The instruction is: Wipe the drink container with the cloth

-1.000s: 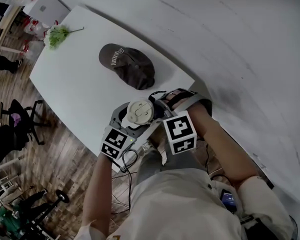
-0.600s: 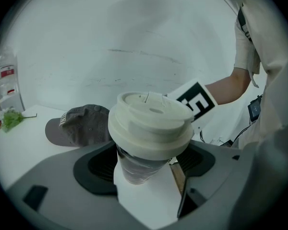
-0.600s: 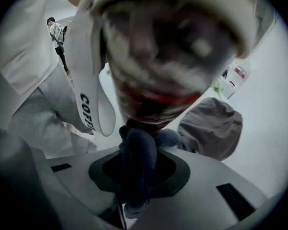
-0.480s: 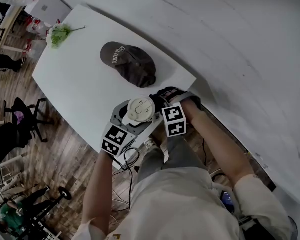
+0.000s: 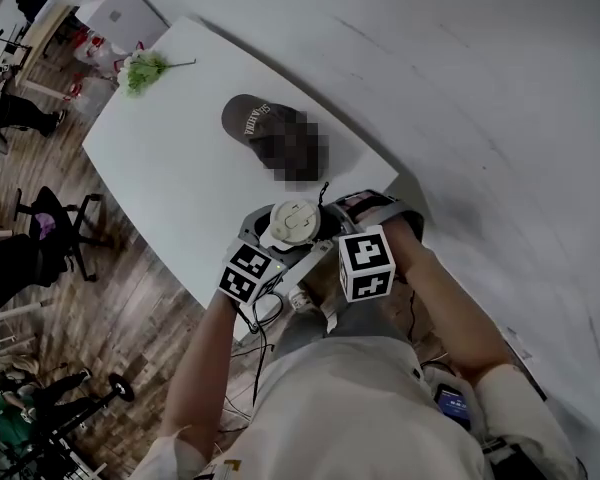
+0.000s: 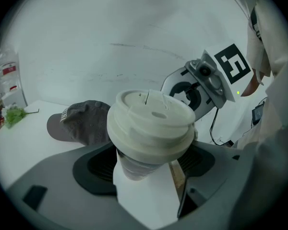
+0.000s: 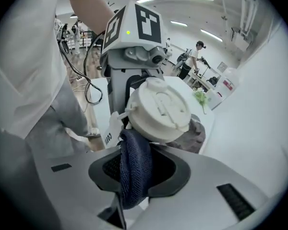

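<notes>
- Cup, lid on and roughly upright, is held above the near edge of the table, at 5 o'clock from the cap.
- Left gripper is clamped on the cup wall below the lid, one pad on each side.
- Right gripper is closed on a fold of dark cloth. In the head view it stands at 3 o'clock of the cup.
- The cloth's upper end meets the cup just under the lid rim, at 7 o'clock of the lid in the right gripper view. Contact looks light; we cannot be sure of it.
- We judge the step in hand to be wiping the wall.
- To do it well, we would:
  - press the cloth flat on the wall;
  - stroke downward or around, never up under the rim, which could lift the lid;
  - hold firmly with the left without crushing, since the thin wall looks likely to dent;
  - turn the cup so that unwiped sides face the cloth.
- The strips under the left pads would need a regrip.
</notes>
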{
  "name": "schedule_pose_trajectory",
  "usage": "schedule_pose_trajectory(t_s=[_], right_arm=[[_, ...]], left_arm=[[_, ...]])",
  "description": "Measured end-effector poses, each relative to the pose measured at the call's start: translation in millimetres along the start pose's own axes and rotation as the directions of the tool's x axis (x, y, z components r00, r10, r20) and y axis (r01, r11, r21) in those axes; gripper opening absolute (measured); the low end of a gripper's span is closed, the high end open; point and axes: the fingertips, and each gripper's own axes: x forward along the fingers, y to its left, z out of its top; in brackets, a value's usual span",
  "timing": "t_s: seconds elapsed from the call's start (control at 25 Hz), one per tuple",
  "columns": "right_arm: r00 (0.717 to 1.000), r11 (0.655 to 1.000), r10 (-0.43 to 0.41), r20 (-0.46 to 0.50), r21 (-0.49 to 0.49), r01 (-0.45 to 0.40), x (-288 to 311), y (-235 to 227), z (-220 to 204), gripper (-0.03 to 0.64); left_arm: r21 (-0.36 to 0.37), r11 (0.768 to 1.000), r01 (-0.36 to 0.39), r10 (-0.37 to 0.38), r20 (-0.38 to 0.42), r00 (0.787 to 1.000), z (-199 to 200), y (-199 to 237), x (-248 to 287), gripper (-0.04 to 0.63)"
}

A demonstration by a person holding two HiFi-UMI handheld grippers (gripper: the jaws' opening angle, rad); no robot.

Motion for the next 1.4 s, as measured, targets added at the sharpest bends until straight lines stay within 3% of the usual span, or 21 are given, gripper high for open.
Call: schedule_pose_trajectory(t_s=[0.16, 0.32, 0.52, 0.6, 0.72, 0.8, 0.88, 1.0, 1.2, 1.32, 1.4], right_arm=[[0.998, 0.998, -0.065, -0.010, 0.027, 0.065, -14.4, -18.0, -2.9, 0.120], [0.988, 0.978, -0.156, -0.005, 0.141, 0.155, -38.9, -37.6, -4.1, 0.118], [0.949, 0.886, -0.314, 0.019, 0.366, 0.286, -86.0, -71.7, -3.7, 0.118], [0.921, 0.824, -0.389, 0.030, 0.460, 0.332, -111.0, -88.3, -1.7, 0.118], [0.860, 0.705, -0.503, 0.087, 0.617, 0.350, -152.0, -110.8, 7.6, 0.117], [0.813, 0.647, -0.568, 0.130, 0.681, 0.343, -175.6, -120.6, 17.3, 0.117], [0.769, 0.620, -0.619, 0.161, 0.702, 0.351, -195.9, -127.3, 29.4, 0.117], [0.717, 0.610, -0.668, 0.197, 0.697, 0.377, -224.0, -133.6, 51.2, 0.117], [0.641, 0.604, -0.723, 0.258, 0.686, 0.406, -271.2, -142.2, 87.1, 0.117], [0.547, 0.593, -0.772, 0.324, 0.676, 0.437, -304.9, -153.6, 109.2, 0.117], [0.474, 0.564, -0.807, 0.353, 0.698, 0.441, -327.3, -157.4, 122.4, 0.117]], left_arm=[[-0.033, 0.999, -0.015, 0.014, -0.028, 1.000, -2.7, -0.2, -0.5, 0.395], [-0.125, 0.991, -0.055, 0.044, -0.089, 0.995, -12.2, 1.6, -4.6, 0.394], [-0.209, 0.974, -0.090, 0.088, -0.020, 0.996, -11.9, 3.7, -27.8, 0.394], [-0.190, 0.975, -0.115, 0.114, -0.013, 0.993, -8.2, 6.8, -43.1, 0.394], [-0.091, 0.981, -0.171, 0.170, -0.023, 0.985, -1.5, 11.7, -66.2, 0.390], [-0.096, 0.976, -0.195, 0.197, 0.003, 0.980, 8.1, 16.7, -82.1, 0.388], [-0.089, 0.971, -0.220, 0.224, 0.026, 0.974, 18.2, 23.1, -96.4, 0.385], [-0.036, 0.962, -0.271, 0.273, 0.060, 0.960, 38.2, 29.1, -121.7, 0.383], [-0.071, 0.926, -0.371, 0.377, 0.243, 0.894, 103.3, 38.7, -184.0, 0.273], [-0.119, 0.902, -0.415, 0.429, 0.355, 0.830, 141.8, 45.2, -225.3, 0.209], [-0.132, 0.879, -0.458, 0.469, 0.413, 0.781, 160.1, 48.4, -254.4, 0.180]])
